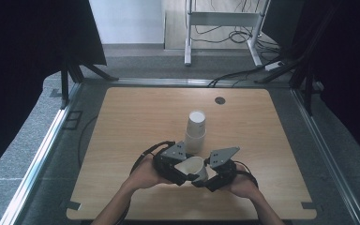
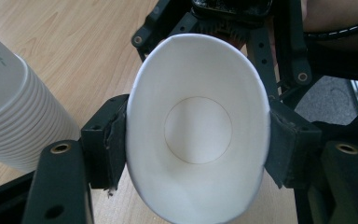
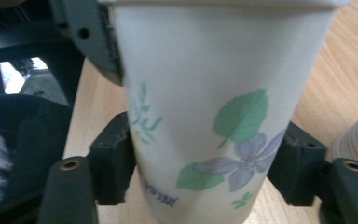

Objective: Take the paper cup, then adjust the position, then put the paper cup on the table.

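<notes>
A white paper cup [image 1: 193, 166] with a blue flower print lies on its side above the table's near edge, held between both grippers. My left gripper [image 1: 182, 176] is shut on its rim; in the left gripper view the mouth of the cup [image 2: 198, 126] is squeezed oval between the pads [image 2: 111, 140]. My right gripper [image 1: 205, 180] is shut on the lower body of the cup [image 3: 214, 93], a pad [image 3: 116, 158] pressing each side. A tall stack of the same cups [image 1: 196, 130] stands upside down just beyond the grippers, also seen as a ribbed stack [image 2: 14, 116].
The wooden table [image 1: 136, 122] has a dark round grommet [image 1: 220, 100] near its far edge. Black curtains flank both sides. Cables [image 1: 234, 75] and white desk legs [image 1: 188, 33] sit on the floor beyond.
</notes>
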`<state>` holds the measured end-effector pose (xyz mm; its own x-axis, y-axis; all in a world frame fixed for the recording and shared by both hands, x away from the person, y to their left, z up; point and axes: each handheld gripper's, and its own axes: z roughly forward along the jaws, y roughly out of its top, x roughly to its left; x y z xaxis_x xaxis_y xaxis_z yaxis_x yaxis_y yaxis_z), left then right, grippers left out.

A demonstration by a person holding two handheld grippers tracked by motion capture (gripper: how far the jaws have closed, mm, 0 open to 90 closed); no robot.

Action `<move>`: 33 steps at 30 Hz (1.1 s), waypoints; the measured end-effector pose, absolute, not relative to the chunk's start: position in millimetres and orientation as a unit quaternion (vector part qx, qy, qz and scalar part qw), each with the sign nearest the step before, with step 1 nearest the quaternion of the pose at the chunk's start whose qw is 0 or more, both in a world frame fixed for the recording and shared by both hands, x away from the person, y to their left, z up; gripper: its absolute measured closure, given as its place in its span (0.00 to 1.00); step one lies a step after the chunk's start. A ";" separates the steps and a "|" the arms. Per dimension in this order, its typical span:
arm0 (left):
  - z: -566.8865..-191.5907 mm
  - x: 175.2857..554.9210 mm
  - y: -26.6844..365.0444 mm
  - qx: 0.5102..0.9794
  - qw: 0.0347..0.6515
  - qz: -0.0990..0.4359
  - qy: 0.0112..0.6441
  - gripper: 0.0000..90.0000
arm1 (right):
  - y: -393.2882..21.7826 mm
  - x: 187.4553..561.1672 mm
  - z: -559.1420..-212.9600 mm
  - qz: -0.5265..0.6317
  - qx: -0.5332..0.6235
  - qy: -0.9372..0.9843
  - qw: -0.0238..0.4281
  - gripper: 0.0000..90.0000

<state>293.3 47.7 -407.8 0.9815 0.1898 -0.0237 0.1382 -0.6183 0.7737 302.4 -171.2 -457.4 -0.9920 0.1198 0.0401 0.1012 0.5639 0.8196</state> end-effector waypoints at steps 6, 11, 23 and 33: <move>-405.8 292.5 46.6 0.905 0.414 0.046 0.092 0.35 | -174.3 304.7 -458.0 0.464 0.080 0.882 0.022 0.21; -401.7 293.5 50.0 0.908 0.404 0.057 0.098 0.35 | -179.3 306.1 -457.9 0.467 0.099 0.878 0.032 0.15; -397.0 295.2 59.8 0.909 0.390 0.078 0.121 0.35 | -192.2 308.3 -456.8 0.460 0.121 0.878 0.047 0.14; -392.0 299.2 71.1 0.910 0.375 0.095 0.146 0.35 | -200.6 308.6 -454.1 0.452 0.140 0.879 0.067 0.14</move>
